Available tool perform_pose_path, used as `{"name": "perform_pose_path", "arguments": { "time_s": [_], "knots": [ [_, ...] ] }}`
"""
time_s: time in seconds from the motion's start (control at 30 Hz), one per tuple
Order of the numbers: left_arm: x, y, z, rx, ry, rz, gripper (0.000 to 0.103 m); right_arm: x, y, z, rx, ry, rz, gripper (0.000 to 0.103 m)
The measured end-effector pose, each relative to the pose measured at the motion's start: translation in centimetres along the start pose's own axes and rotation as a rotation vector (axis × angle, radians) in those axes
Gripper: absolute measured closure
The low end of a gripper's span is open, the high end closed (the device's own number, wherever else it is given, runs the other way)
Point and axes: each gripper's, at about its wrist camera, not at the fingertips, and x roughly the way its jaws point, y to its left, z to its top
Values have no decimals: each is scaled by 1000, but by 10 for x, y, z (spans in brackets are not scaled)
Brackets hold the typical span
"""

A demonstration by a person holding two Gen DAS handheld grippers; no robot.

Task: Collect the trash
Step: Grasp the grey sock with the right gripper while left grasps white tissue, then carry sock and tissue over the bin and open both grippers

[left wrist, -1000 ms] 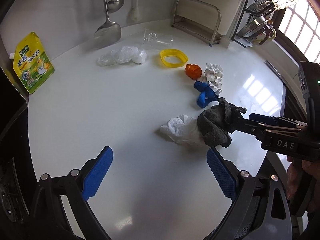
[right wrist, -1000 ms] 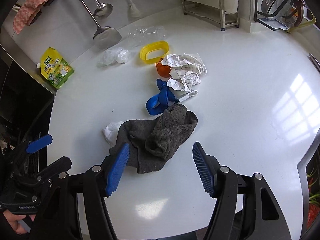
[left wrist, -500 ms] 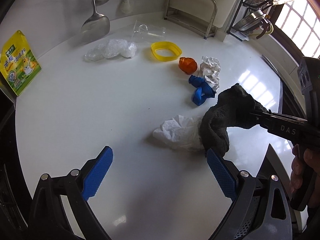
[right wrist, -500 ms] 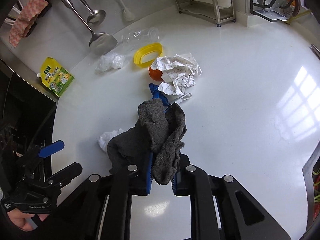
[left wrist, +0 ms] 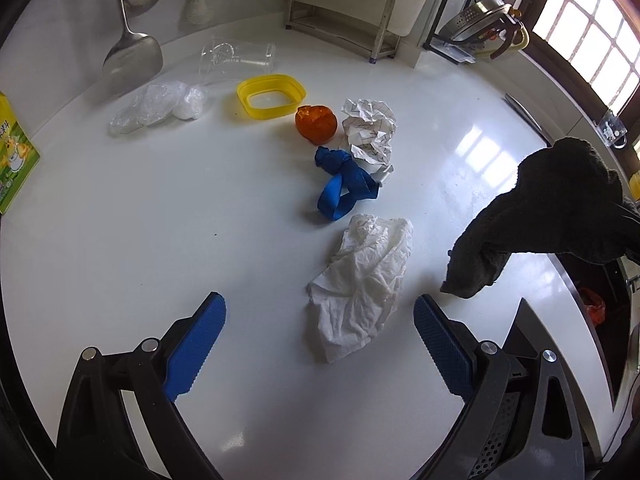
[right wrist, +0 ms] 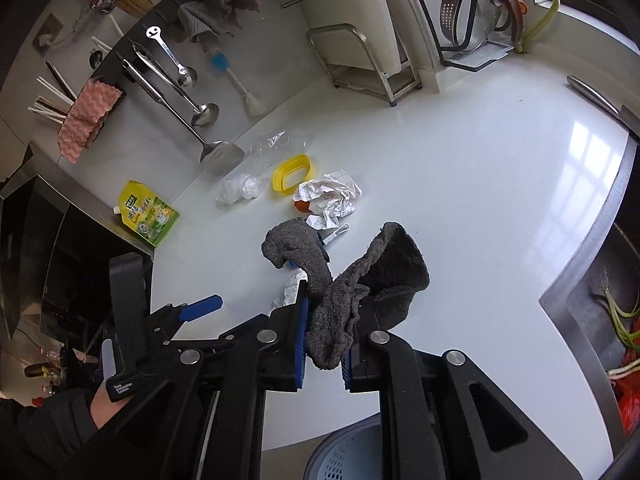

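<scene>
My right gripper (right wrist: 323,340) is shut on a dark grey cloth (right wrist: 360,280) and holds it lifted above the white counter (right wrist: 460,184); the cloth also hangs at the right of the left wrist view (left wrist: 560,216). My left gripper (left wrist: 320,344) is open and empty, low over the counter, with a crumpled white tissue (left wrist: 368,276) between and just ahead of its fingers. Further ahead lie a blue strap (left wrist: 344,184), crumpled lined paper (left wrist: 370,128), an orange wrapper (left wrist: 316,122), a yellow ring lid (left wrist: 271,95), a clear plastic bag (left wrist: 160,106) and a clear cup (left wrist: 236,58).
A yellow-green pouch (right wrist: 148,212) leans at the counter's left edge. Utensils (right wrist: 180,92) hang on the back wall, beside a metal rack (right wrist: 360,60) and a dish rack (right wrist: 480,16). A grey-blue basket (right wrist: 348,452) sits below the counter's front edge. A sink (right wrist: 600,300) lies right.
My right gripper has closed on the grey cloth and lifted it up and to the right, off the white tissue, which now lies uncovered. My left gripper has moved forward slightly.
</scene>
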Motion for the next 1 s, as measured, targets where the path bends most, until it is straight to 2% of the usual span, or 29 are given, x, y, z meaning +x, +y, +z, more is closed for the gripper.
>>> {"name": "perform_pose_path", "arguments": {
  "time_s": [0.17, 0.37, 0.4, 0.43, 0.47, 0.5, 0.53, 0.57, 0.6, 0.63, 0.77, 1.0],
  "knots": [
    [20, -19, 5, 56, 13, 18, 10, -26, -8, -1, -1, -33, -22, 91],
    [44, -30, 11, 108, 24, 66, 13, -38, -19, -7, 12, -25, -30, 91],
    [47, -30, 12, 112, 29, 66, 18, -38, -20, -9, 13, -20, -29, 91],
    [51, -30, 12, 116, 37, 66, 29, -38, -21, -10, 14, -16, -30, 91],
    [53, -30, 12, 125, 35, 77, 30, -37, -21, -11, 14, -11, -30, 91],
    [52, -31, 11, 129, 25, 80, 37, -36, -21, -13, 11, -6, -30, 91],
    [50, -32, 11, 135, 16, 74, 50, -36, -20, -14, 7, -2, -30, 91],
    [49, -33, 11, 142, 13, 66, 59, -35, -19, -14, 3, 2, -28, 91],
    [47, -34, 11, 146, 17, 58, 84, -34, -18, -15, -3, 6, -27, 91],
    [45, -34, 12, 140, 28, 52, 91, -33, -16, -15, -10, 10, -24, 91],
    [28, -31, 7, 101, 16, 38, 92, -32, -8, -14, -36, 13, -5, 91],
    [-22, -32, -1, 75, -52, 35, 92, -39, 7, -16, -83, 3, 27, 91]
  ]
}}
